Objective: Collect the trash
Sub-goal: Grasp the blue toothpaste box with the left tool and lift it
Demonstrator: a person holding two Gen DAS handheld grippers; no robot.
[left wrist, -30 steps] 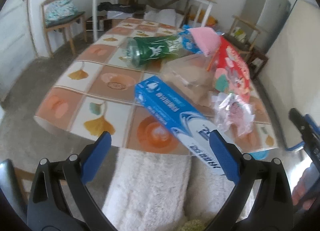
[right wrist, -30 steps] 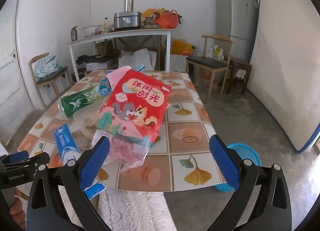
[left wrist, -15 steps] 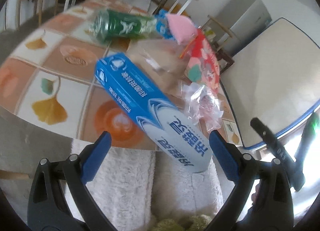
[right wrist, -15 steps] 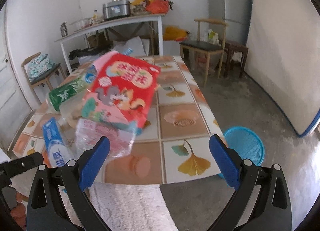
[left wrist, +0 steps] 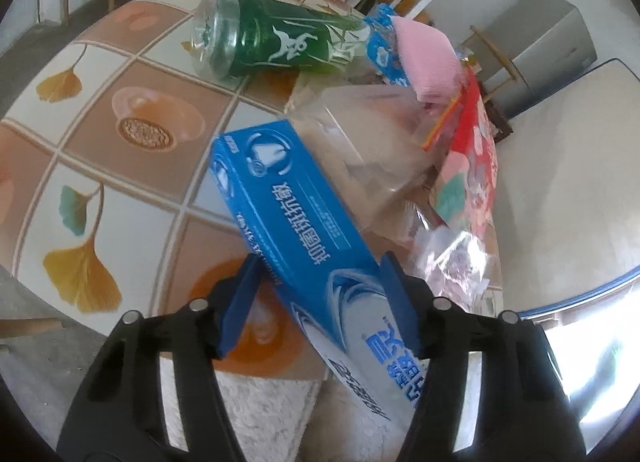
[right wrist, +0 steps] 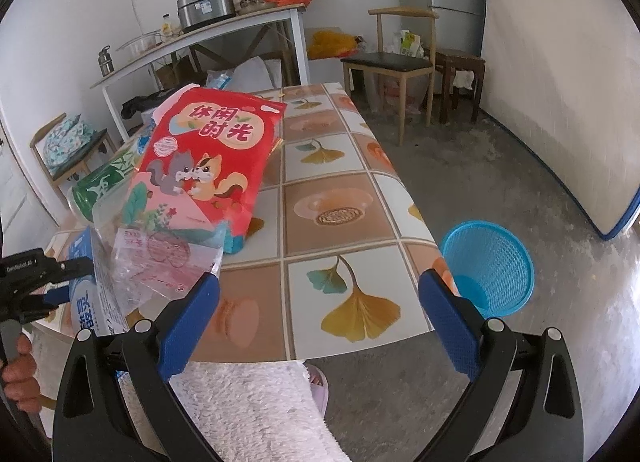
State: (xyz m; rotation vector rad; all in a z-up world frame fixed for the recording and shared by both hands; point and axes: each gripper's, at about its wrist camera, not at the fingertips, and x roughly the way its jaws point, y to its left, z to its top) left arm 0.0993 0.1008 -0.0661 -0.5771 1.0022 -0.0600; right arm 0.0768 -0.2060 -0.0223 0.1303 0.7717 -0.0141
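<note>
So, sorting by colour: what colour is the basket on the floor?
Bright blue mesh basket, clearest in the right wrist view, beside the table.

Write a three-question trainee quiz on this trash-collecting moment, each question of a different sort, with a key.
1. True or false: the blue basket stands on the table.
2. What lies between the left gripper's pads? A) green bottle B) blue toothpaste box C) red snack bag
3. Fill in: the right gripper is ____.

Key: 1 false, it stands on the floor; 2 B; 3 open, holding nothing.
</note>
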